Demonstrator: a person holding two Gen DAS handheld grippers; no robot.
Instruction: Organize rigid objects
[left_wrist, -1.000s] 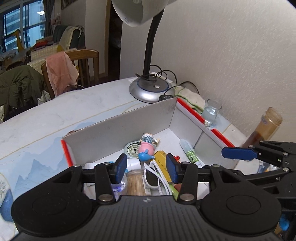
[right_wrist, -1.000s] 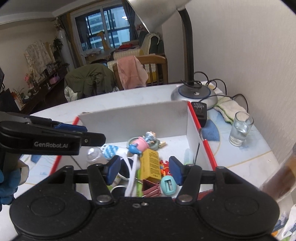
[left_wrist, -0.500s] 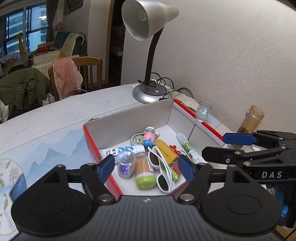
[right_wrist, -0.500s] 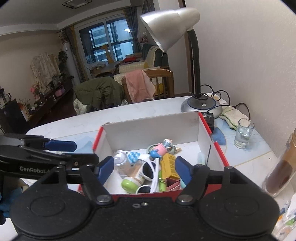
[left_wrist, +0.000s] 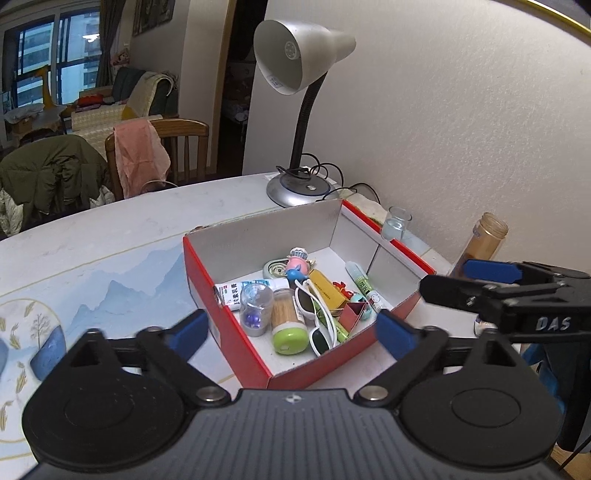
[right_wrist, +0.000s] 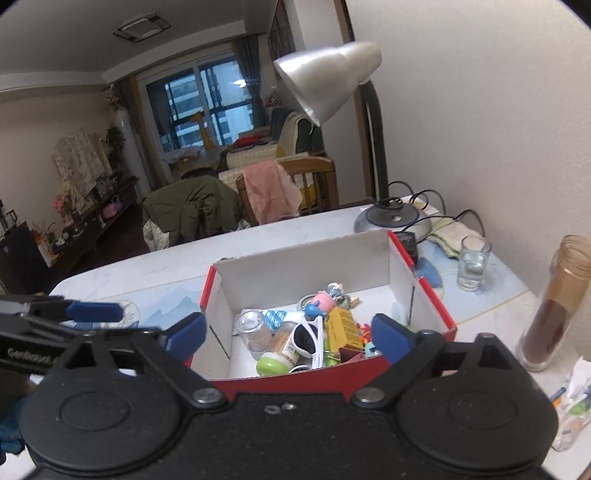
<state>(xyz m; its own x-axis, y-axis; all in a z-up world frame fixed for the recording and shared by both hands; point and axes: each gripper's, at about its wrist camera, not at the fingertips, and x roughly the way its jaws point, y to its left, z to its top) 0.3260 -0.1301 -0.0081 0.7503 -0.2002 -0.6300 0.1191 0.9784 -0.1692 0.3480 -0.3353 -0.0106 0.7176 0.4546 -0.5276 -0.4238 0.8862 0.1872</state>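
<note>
A red box (left_wrist: 229, 332) (right_wrist: 295, 373) with white inner walls sits on the table, full of small items: white sunglasses (left_wrist: 317, 314) (right_wrist: 308, 339), a green-capped toothpick jar (left_wrist: 288, 325), a clear capsule (left_wrist: 255, 306), a yellow packet (left_wrist: 327, 290) (right_wrist: 343, 328), a pink pig toy (left_wrist: 297, 264) (right_wrist: 321, 299), a glue stick (left_wrist: 365, 286). My left gripper (left_wrist: 291, 334) hangs over the box's near corner, jaws opening wide, nothing between them. My right gripper (right_wrist: 288, 338) hovers above the box's near wall, jaws opening too, empty. Each gripper shows in the other's view.
A desk lamp (left_wrist: 299, 188) (right_wrist: 391, 218) with cables stands behind the box. A small glass (left_wrist: 395, 225) (right_wrist: 472, 264) and a tall brown jar (left_wrist: 484, 243) (right_wrist: 557, 306) stand to the right by the wall. Chairs with clothes (left_wrist: 147, 155) are beyond the table.
Both grippers pulled back and up from inside the box and their jaws spread from narrow to wide. The whole box is now in view; its contents have not shifted.
</note>
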